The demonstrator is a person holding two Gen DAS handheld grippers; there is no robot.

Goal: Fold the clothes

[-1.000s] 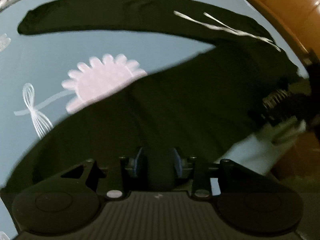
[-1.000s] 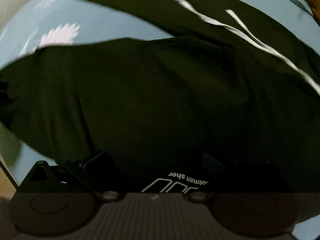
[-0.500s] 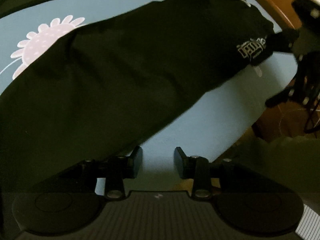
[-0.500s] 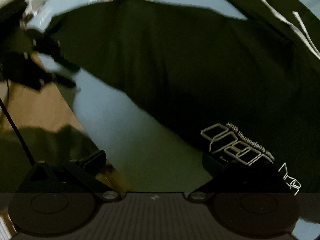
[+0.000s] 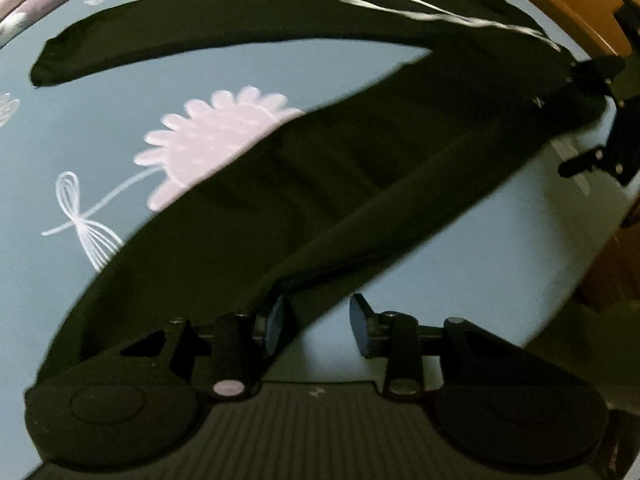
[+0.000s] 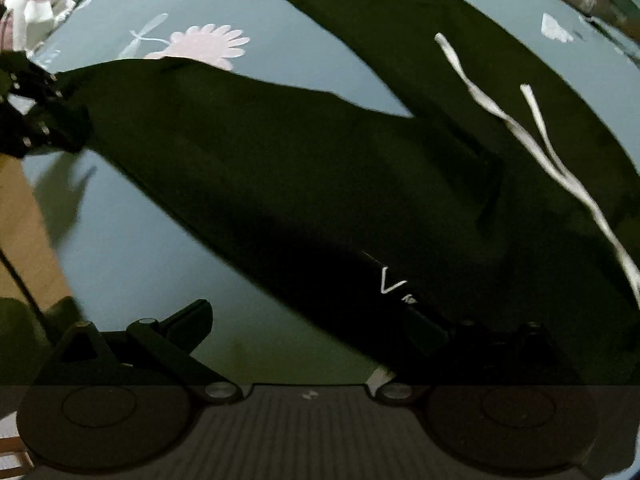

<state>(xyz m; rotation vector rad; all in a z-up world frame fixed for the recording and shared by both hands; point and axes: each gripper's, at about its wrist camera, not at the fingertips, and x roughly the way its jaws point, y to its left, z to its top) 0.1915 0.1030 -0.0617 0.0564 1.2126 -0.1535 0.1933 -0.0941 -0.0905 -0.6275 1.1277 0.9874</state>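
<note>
While our left hand-held gripper [image 5: 316, 322] sits half-open with the black trousers [image 5: 320, 184] brushing only one pad, we can't tell how the right hand-held gripper [image 6: 308, 320] stands — cloth covers one finger. Trousers span between them over the blue floral bedsheet [image 5: 100, 128], probably stretched for folding.

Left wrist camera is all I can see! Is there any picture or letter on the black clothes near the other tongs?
Observer: Yes. The right wrist camera shows a white V mark printed on the black garment, close to the right tongs.
Operator: Are those tongs squeezing it?
Observer: No. Their fingers stand wide apart. The cloth seems only to lie over one of them, and the blue sheet shows in the gap.
</note>
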